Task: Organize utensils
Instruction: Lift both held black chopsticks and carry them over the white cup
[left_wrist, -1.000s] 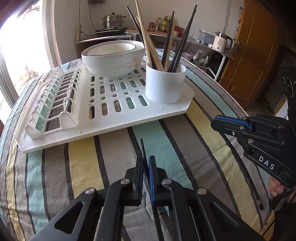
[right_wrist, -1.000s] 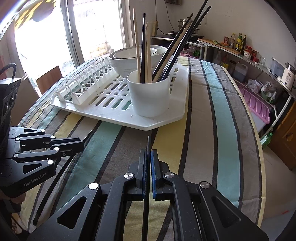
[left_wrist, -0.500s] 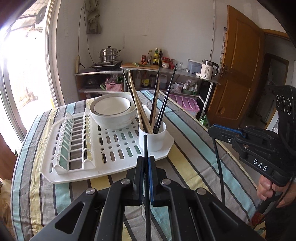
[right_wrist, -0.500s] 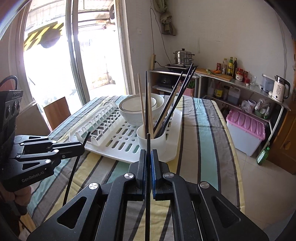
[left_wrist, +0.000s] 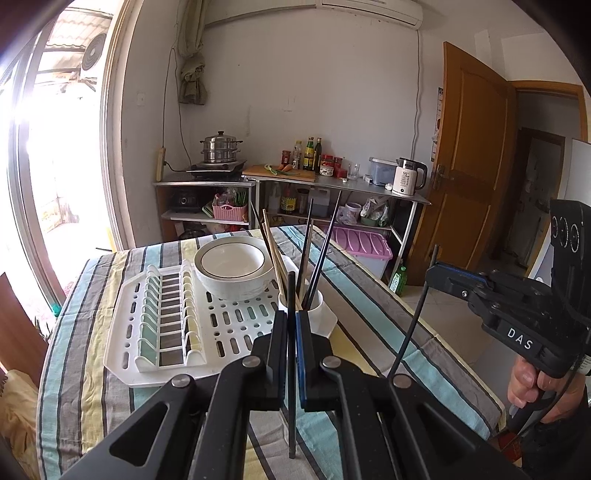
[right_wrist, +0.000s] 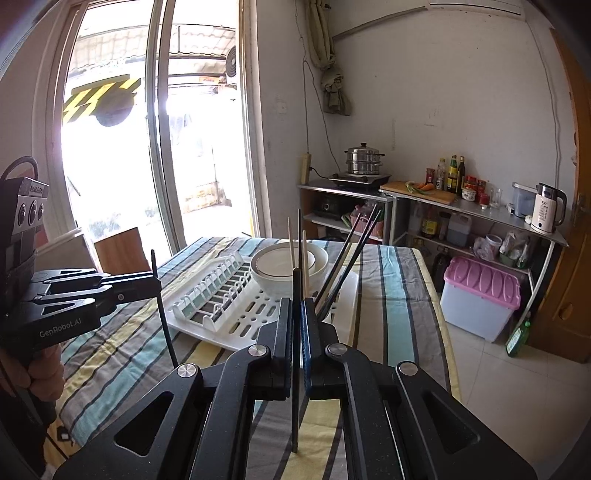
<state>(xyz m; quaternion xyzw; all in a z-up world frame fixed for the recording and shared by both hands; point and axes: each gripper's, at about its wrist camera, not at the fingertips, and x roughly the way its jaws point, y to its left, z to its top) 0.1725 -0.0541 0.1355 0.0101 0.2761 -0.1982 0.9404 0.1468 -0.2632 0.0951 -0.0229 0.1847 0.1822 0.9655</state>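
Now both grippers are raised above the striped table (left_wrist: 369, 295), each clamped on one black chopstick. From the left wrist view, the left gripper (left_wrist: 291, 332) has its fingers (left_wrist: 279, 354) pressed together on a black chopstick (left_wrist: 291, 295) that stands nearly upright between them, its tip poking up in front of the white cup (left_wrist: 317, 310). Beside it, at the right edge, the right gripper (left_wrist: 434, 269) is held by a hand (left_wrist: 535, 384) and pinches a second black chopstick (left_wrist: 410, 332), which hangs down slanted over the table edge. From the right wrist view, that same second chopstick runs straight up between the closed fingers (right_wrist: 312, 350), and the left gripper shows at the left with its chopstick slanting downward. The white cup stands on the near corner of the white dish rack (left_wrist: 229, 332) and holds several chopsticks, some dark (left_wrist: 321, 254) and some pale wood (left_wrist: 275, 258), leaning outward. A stack of white bowls (left_wrist: 232, 269) sits on the rack just behind the cup. The rack's slotted plate section lies on its left side.
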